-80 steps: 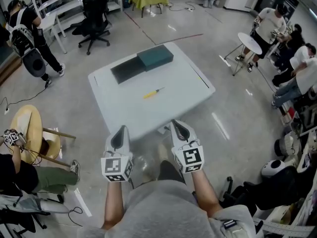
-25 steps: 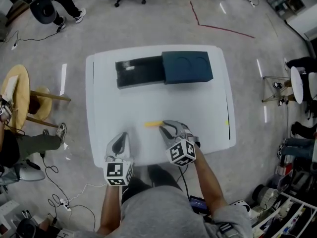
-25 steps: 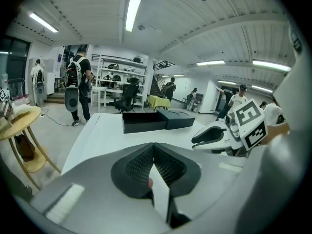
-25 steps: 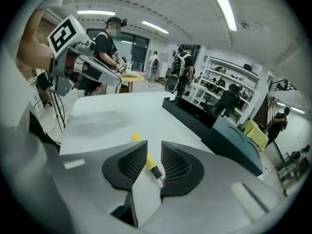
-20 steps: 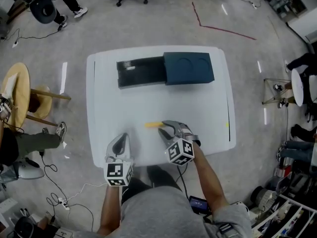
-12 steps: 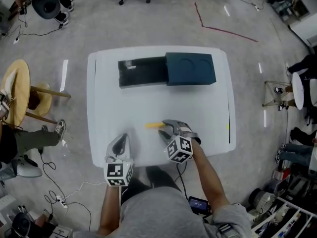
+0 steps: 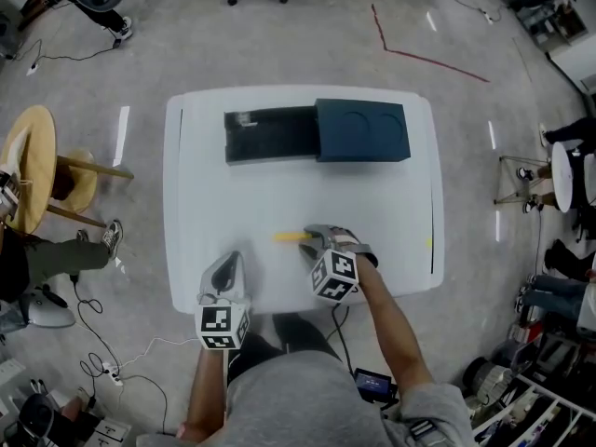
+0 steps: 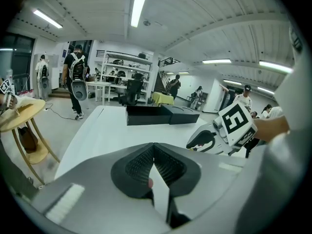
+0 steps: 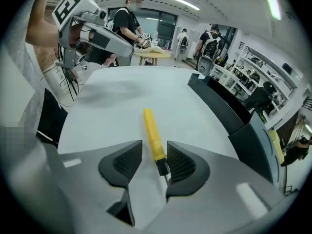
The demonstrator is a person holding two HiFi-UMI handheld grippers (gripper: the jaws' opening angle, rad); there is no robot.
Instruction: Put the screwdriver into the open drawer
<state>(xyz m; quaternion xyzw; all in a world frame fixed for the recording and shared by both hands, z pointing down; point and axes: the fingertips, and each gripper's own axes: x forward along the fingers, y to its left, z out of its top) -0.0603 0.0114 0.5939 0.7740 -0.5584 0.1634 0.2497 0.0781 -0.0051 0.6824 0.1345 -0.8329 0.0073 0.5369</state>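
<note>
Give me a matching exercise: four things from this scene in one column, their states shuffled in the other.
1 screwdriver
2 drawer
3 left gripper
4 right gripper

A shut, empty
B pulled out of its box
C open, straddling a tool
D yellow-handled, on the table

Pairs: 1-D, 2-B, 3-A, 4-C. The right gripper's jaws have just been closing slightly, the screwdriver between them, not clamped.

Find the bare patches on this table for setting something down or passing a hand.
Bare: the wide strip of table between drawer and screwdriver, and the right side. Crowded: near edge, where the right gripper, jaws just closing, straddles the screwdriver.
</note>
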